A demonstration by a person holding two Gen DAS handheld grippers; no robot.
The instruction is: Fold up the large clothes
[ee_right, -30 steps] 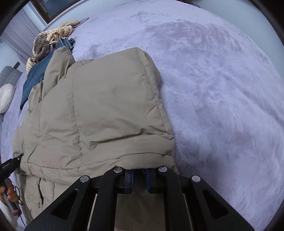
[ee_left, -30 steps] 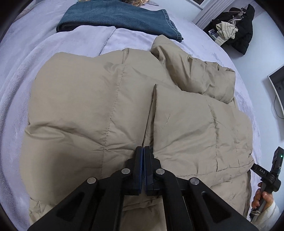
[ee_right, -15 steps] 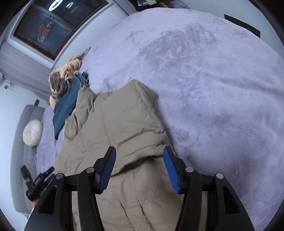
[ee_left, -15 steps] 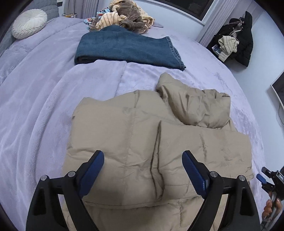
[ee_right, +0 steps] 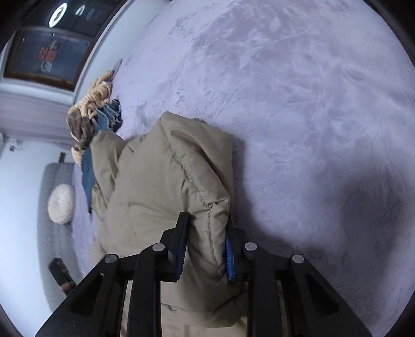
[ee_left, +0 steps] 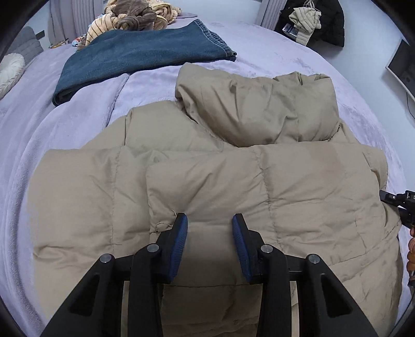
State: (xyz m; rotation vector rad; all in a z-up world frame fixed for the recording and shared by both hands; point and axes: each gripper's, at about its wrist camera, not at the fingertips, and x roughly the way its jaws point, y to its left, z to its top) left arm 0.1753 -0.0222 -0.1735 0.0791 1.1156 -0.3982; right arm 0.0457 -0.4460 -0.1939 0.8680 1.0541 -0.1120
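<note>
A beige puffer jacket (ee_left: 212,166) lies partly folded on a lilac bed cover (ee_left: 64,116), its hood bunched at the far side. My left gripper (ee_left: 208,223) is open, its blue pads apart just above a folded quilted panel. In the right wrist view the jacket (ee_right: 160,186) has a thick folded edge that sits between the jaws of my right gripper (ee_right: 206,233). The pads stand apart on either side of that edge, and I cannot tell if they press it. The right gripper's body also shows at the right edge of the left wrist view (ee_left: 399,204).
Folded blue jeans (ee_left: 140,54) lie beyond the jacket, with striped and brown clothes (ee_left: 135,18) behind them. A round white cushion (ee_left: 10,72) sits far left. Dark clothes (ee_left: 313,20) hang by the far wall. Bare bed cover (ee_right: 298,116) spreads to the right of the jacket.
Both grippers were shut on the jacket a second ago and have opened. The left one narrowed from wide open and came down close to the jacket. The right one now straddles a folded edge.
</note>
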